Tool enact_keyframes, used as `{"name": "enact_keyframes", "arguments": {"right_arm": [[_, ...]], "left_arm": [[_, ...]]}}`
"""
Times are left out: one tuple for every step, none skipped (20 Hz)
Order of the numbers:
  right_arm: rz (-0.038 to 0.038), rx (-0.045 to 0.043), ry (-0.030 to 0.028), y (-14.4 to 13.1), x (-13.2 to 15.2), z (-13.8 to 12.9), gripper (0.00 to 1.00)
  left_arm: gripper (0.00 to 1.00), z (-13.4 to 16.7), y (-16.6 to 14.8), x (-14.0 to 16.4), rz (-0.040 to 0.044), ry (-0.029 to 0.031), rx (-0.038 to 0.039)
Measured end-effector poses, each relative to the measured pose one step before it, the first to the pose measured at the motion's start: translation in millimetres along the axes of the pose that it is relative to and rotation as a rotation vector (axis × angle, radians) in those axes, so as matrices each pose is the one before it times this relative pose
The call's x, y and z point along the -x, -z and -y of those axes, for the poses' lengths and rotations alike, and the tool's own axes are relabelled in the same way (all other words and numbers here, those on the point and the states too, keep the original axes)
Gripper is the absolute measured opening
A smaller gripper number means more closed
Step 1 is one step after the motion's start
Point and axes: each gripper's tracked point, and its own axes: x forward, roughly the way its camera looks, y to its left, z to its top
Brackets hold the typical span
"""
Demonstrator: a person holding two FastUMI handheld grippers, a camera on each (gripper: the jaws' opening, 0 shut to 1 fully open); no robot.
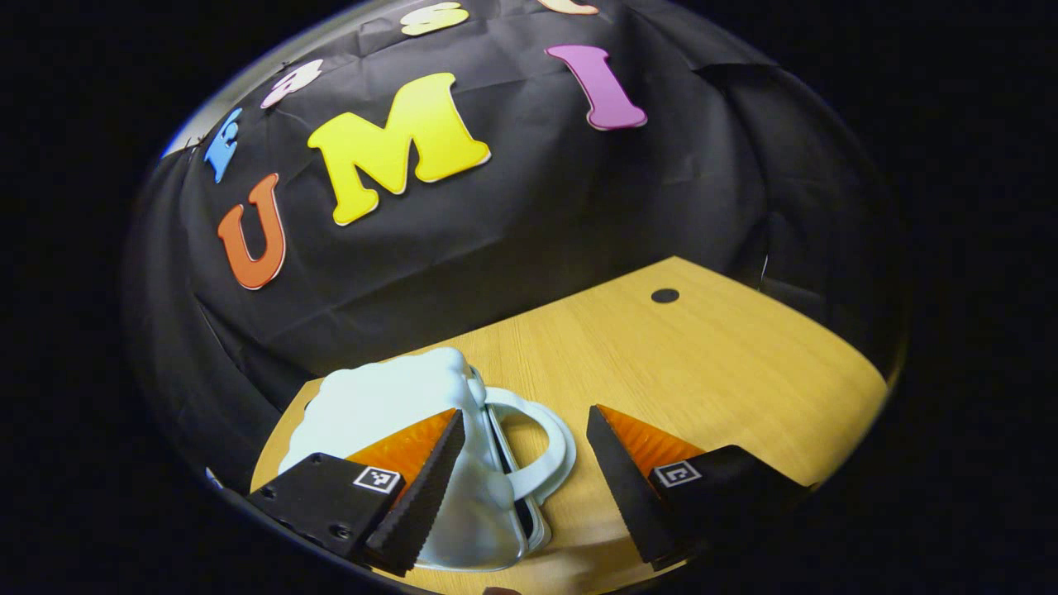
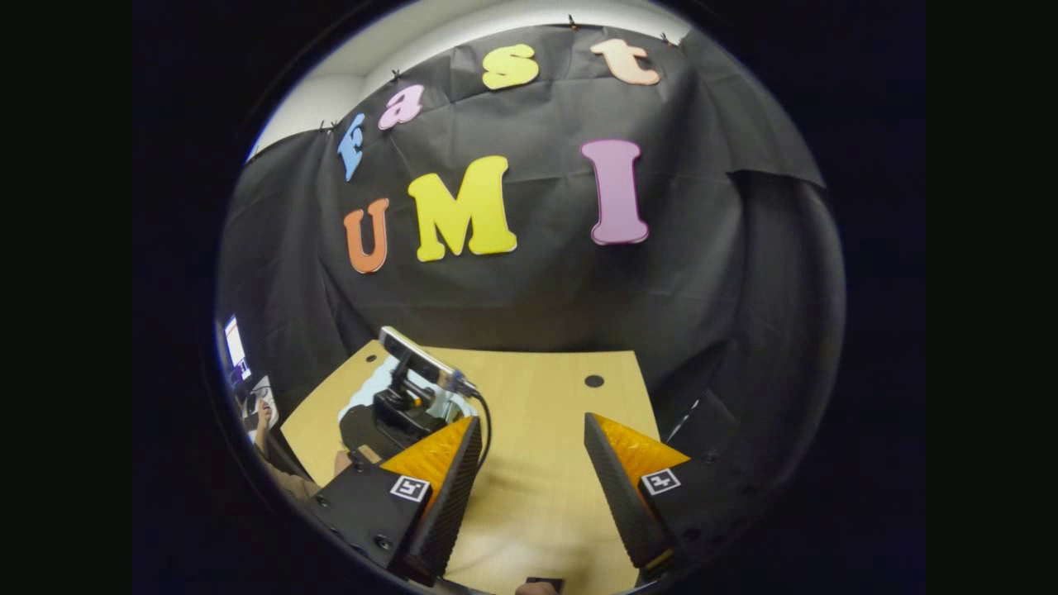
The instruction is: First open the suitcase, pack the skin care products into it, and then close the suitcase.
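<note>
My left hand-held gripper (image 1: pixel 525 450) hung spread over the white suitcase (image 1: pixel 388 405), which lay closed on the tabletop (image 1: pixel 711 372). My right hand-held gripper (image 2: pixel 533 459) was spread above bare wood.

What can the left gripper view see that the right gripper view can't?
Left gripper view: the pale suitcase up close, its handle showing between the fingers of the open left gripper.

Right gripper view: the open right gripper over bare table, the left gripper seen from outside with its black cable, and a lit screen at the far left.

Both: the wooden table with its dark round hole, and the black cloth wall behind.
</note>
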Motion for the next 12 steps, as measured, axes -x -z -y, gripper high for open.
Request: {"name": "enact_keyframes", "arguments": {"right_arm": [[0.02113, 0.00569, 0.01122, -6.75, 0.53, -3.21, 0.75], [0.01458, 0.00216, 0.01396, -5.71, 1.31, -3.97, 0.70], [0.00716, -0.00581, 0.00901, -2.55, -0.39, -6.19, 0.70], [0.01300, -0.00927, -0.00160, -4.45, 0.97, -9.40, 0.75], [0.01532, -0.00250, 0.00212, -3.04, 0.49, -12.09, 0.70], [0.00806, 0.00906, 0.01767, 0.38, -2.62, -7.43, 0.74], [0.00583, 0.00798, 0.01429, 1.70, -0.46, -8.12, 0.74], [0.00825, 0.00013, 0.01025, -1.30, 0.50, -15.85, 0.74], [0.01015, -0.00072, 0.00338, -1.22, 0.45, -14.31, 0.75], [0.01333, 0.00081, 0.00042, -3.17, 2.31, -16.65, 0.75], [0.01489, 0.00591, 0.00394, -3.12, 0.60, -16.26, 0.75], [0.01535, 0.00395, -0.00277, -2.79, 2.28, -15.52, 0.75]], "left_arm": [[0.96, -8.23, -13.22, 13.38, 0.02263, -0.00163, 0.02897], [0.97, -11.53, -13.53, 13.46, 0.02367, -0.00185, 0.02537], [0.97, -9.37, -13.73, 15.73, 0.02513, 0.00023, 0.02319], [0.97, -12.81, -15.16, 16.08, 0.03293, 0.00217, 0.02202], [0.98, -12.06, -15.16, 15.48, 0.03281, 0.00047, 0.02067], [0.97, -15.54, -13.50, 15.51, 0.02489, -0.00395, 0.01700], [0.97, -20.44, -12.91, 13.37, 0.01811, -0.00538, 0.01288], [0.98, -15.28, -11.78, 13.59, 0.02009, -0.00868, 0.00879], [0.98, -16.64, -10.27, 12.78, 0.01581, -0.01496, 0.01263], [0.98, -17.39, -6.38, 12.36, 0.00302, -0.02191, 0.01547], [0.98, -14.91, -2.72, 10.13, -0.00380, -0.01232, 0.02103], [0.99, -10.69, -3.24, 9.08, -0.00226, -0.00012, 0.02399]]}}
